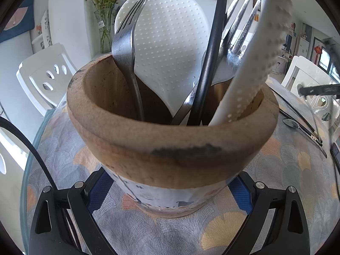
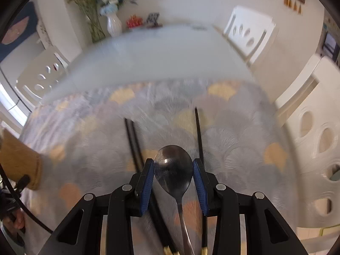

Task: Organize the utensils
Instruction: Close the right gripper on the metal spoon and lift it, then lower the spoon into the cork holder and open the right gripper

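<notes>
Left gripper (image 1: 170, 193) jaws clamped on round wooden utensil holder (image 1: 170, 144), steadying it. Right gripper (image 2: 173, 182) jaws grasping metal spoon (image 2: 173, 170) by bowl (chopsticks (image 2: 132, 140) remaining on tabletop (image 2: 244, 127)), destined for holder.

The pot (image 1: 170, 140) looks like matt, rough unglazed clay with dark scuffs. The forks (image 1: 125, 48) are worn dull metal; the white paddle (image 1: 170, 48) is dimpled plastic. The spoon (image 2: 173, 170) is glossy metal, smudged. A woven patterned cloth (image 2: 233, 140) lies under shiny glass on the tabletop (image 2: 148, 51).
</notes>
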Available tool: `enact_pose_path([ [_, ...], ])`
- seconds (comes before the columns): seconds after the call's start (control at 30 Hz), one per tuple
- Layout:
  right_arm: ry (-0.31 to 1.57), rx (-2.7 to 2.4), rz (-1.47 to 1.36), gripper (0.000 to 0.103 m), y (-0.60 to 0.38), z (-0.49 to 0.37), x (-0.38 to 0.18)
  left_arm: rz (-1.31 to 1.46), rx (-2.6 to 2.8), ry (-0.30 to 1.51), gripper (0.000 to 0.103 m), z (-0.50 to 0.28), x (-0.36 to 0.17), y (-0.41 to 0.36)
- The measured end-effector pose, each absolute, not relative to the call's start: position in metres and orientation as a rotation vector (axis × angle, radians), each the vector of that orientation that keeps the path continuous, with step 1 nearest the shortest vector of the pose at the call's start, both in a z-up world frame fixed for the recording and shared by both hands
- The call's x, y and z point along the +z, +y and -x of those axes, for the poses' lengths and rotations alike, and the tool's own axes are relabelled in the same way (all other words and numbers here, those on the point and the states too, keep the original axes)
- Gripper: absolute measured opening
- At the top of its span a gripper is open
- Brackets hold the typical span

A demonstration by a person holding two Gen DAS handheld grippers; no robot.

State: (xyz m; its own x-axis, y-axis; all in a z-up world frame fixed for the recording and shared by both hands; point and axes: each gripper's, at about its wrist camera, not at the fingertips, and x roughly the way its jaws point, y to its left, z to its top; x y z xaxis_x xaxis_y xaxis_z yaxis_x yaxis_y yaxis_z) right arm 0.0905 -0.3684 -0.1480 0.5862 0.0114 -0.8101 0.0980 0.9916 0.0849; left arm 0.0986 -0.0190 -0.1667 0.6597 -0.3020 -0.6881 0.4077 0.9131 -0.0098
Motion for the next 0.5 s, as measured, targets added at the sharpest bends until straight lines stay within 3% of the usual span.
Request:
enact_pose_path([
  [0.5,0.665,-0.009,-0.096,0.036,-0.335,-0.029,-0.041,-0.153,-0.401,0.747,0.096,-0.099,-0.167,-0.017],
])
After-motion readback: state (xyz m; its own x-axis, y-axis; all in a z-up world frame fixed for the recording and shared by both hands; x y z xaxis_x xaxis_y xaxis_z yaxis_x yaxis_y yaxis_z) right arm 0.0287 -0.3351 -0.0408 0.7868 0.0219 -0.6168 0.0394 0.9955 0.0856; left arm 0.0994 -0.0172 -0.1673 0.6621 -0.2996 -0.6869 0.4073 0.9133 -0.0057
